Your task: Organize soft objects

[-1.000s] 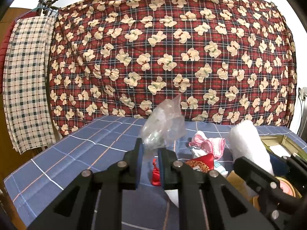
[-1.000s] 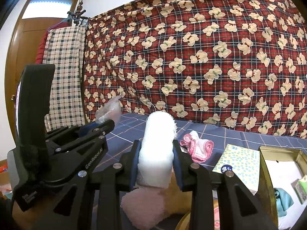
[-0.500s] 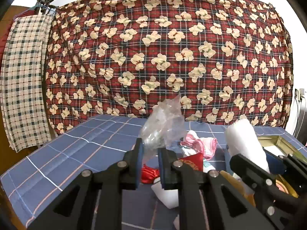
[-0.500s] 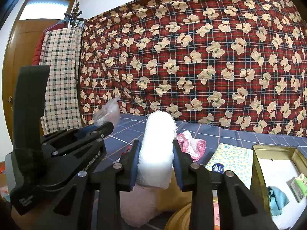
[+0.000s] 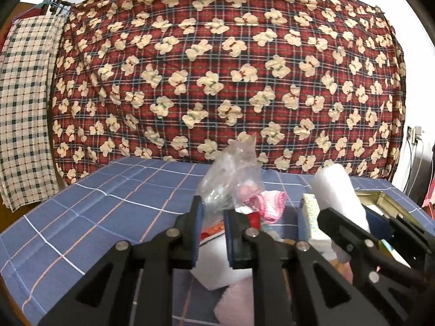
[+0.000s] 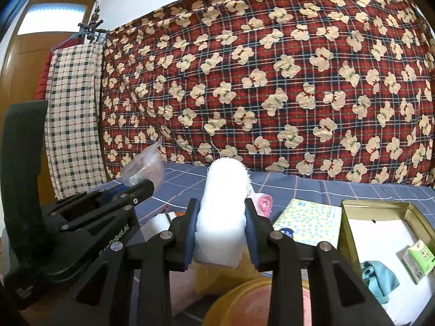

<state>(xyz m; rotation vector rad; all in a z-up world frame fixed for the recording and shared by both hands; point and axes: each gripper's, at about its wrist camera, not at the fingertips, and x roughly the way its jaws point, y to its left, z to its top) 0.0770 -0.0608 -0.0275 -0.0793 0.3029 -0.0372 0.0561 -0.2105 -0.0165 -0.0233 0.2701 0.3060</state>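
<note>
Between the blue pads of the right tool (image 6: 218, 233) a white gauze roll (image 6: 223, 212) is clamped, its long axis running up and forward along the fingers, so that its frayed top stands clear above the tips. The roll is held off the bench (image 6: 312, 190), which is covered in a blue checked cloth. Low and to the right of it an open gold tin (image 6: 380, 209) is seen, with a teal cloth (image 6: 378, 274) and a small green packet (image 6: 418, 259) already lying inside. The coming move is judged to turn on this: the tin lies on the right tool's own side and nearer to it than to the left tool, so a short carry rightward and down would bring the roll over the opening. A crumpled clear plastic bag (image 5: 233, 174) is pinched between the nearly closed jaws of the left tool (image 5: 213, 231), likewise raised above the bench. Between the tools and the tin, a patterned tissue pack (image 6: 307, 218) and a pink-trimmed cloth (image 5: 269, 203) lie on the bench. Behind everything a red bear-print quilt (image 6: 272, 81) is hung.
</note>
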